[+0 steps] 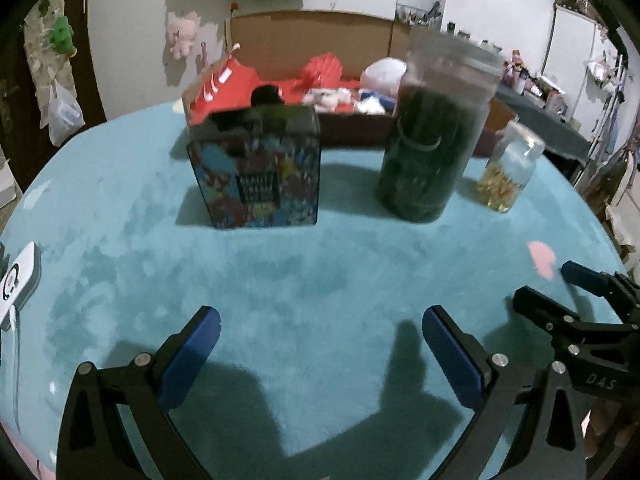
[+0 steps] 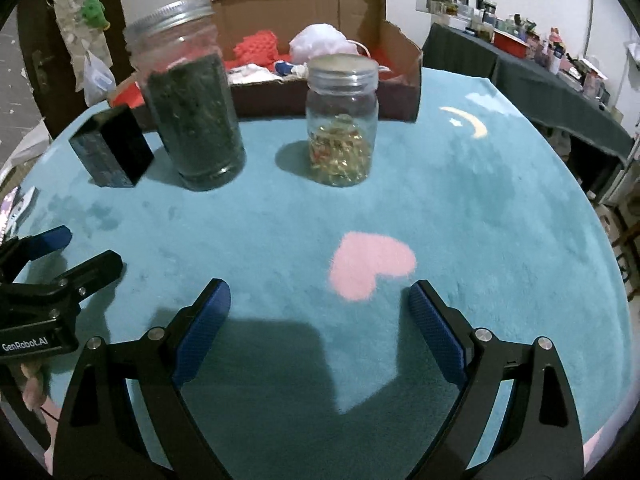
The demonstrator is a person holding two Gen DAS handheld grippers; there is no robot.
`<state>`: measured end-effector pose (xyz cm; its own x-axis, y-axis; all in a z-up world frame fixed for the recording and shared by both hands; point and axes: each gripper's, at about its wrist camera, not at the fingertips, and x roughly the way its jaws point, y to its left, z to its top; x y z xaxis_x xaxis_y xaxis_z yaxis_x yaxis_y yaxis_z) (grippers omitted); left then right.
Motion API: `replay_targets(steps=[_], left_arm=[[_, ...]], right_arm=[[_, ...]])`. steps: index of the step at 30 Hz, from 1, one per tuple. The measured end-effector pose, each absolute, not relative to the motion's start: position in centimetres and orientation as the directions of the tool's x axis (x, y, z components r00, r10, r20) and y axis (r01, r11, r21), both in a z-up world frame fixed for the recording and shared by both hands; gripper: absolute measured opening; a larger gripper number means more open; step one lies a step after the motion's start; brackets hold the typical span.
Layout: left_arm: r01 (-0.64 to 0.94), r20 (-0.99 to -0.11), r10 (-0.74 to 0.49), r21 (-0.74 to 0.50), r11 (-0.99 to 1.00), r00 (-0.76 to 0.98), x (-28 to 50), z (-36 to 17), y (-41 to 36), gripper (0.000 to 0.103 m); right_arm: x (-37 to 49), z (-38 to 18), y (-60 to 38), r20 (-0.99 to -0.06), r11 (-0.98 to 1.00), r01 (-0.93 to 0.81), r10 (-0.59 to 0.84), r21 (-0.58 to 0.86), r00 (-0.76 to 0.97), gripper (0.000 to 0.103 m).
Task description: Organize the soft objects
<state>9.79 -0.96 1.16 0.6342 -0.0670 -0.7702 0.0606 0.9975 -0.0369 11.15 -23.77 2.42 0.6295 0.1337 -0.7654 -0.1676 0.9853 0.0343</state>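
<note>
Nearest the cameras, both grippers hang over the near edge of the counter [image 2: 480, 208], which is covered in a teal plush cloth. The left gripper [image 1: 320, 356] has its blue pads spread wide with only cloth between them. The right gripper [image 2: 320, 328] is spread just as wide and also holds nothing; it sits just short of a pink heart [image 2: 370, 264] printed on the cloth. Each gripper shows at the side of the other's view, so the two are close together along that near edge.

Toward the middle of the counter stand three hard containers in a row. On the left is a printed tin box [image 1: 260, 176]. Beside it is a tall jar [image 2: 192, 112] packed with dark green material, its metal lid on. To the right is a smaller clear jar [image 2: 342, 128], lid on, partly filled with yellowish pieces. All three are upright and apart from one another.

At the far edge lies an open cardboard box [image 2: 400, 64]. The soft objects are in it: a red knitted piece [image 2: 256, 46], a white fluffy ball [image 2: 320, 40], and some pale and red fabric that I cannot make out clearly.

As a judgement, the sorting looks largely done, since no soft item lies loose on the cloth that these views show. What is left, if anything, seems to be tidying inside the box, or items beyond the frame that I cannot see
</note>
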Motion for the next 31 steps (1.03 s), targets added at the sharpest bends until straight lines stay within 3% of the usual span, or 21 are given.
replay_targets(steps=[5, 31], left_arm=[[0.043, -0.775, -0.018, 0.012, 0.999, 0.632, 9.87, 0.81, -1.68, 0.103], [0.030, -0.766, -0.019, 0.000, 1.000, 0.642, 9.47, 0.71, -1.53, 0.103]], right_arm=[[11.26, 2.40, -23.66, -0.765, 0.987, -0.156, 0.118, 0.023, 0.633, 0.093], [11.46, 2.22, -24.10, -0.757, 0.991, -0.132, 0.111, 0.032, 0.644, 0.095]])
